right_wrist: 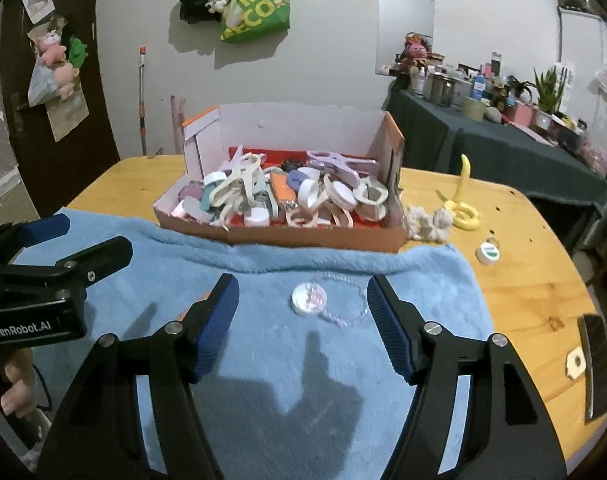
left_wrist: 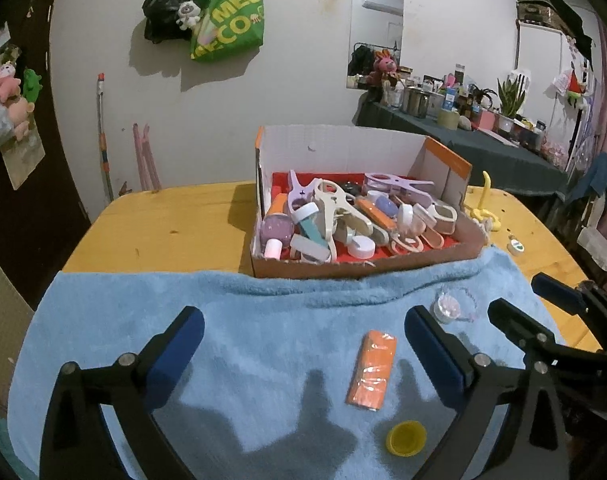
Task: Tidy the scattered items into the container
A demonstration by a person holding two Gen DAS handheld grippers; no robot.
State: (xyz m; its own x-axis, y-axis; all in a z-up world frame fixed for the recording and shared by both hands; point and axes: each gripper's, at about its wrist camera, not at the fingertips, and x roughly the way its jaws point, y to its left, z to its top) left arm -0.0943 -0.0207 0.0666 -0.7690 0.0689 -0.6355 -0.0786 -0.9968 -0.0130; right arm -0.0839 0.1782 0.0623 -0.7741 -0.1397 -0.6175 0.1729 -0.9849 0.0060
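A cardboard box (left_wrist: 363,270) (right_wrist: 283,236) full of clips, caps and small bottles stands at the far edge of a blue towel (left_wrist: 143,312) (right_wrist: 423,276). On the towel lie an orange packet (left_wrist: 372,370), a yellow cap (left_wrist: 406,437) and a clear round lid with a beaded string (left_wrist: 447,307) (right_wrist: 309,299). My left gripper (left_wrist: 303,344) is open and empty, the orange packet between its fingers. My right gripper (right_wrist: 303,324) is open and empty, just short of the clear lid; it also shows in the left wrist view (left_wrist: 527,300).
The towel lies on a yellow wooden table (left_wrist: 163,224) (right_wrist: 535,280). Right of the box are a yellow hook (right_wrist: 463,204), a cream knotted rope (right_wrist: 429,220) and a small green-and-white roll (right_wrist: 488,254). A dark bar (right_wrist: 595,368) lies at the table's right edge.
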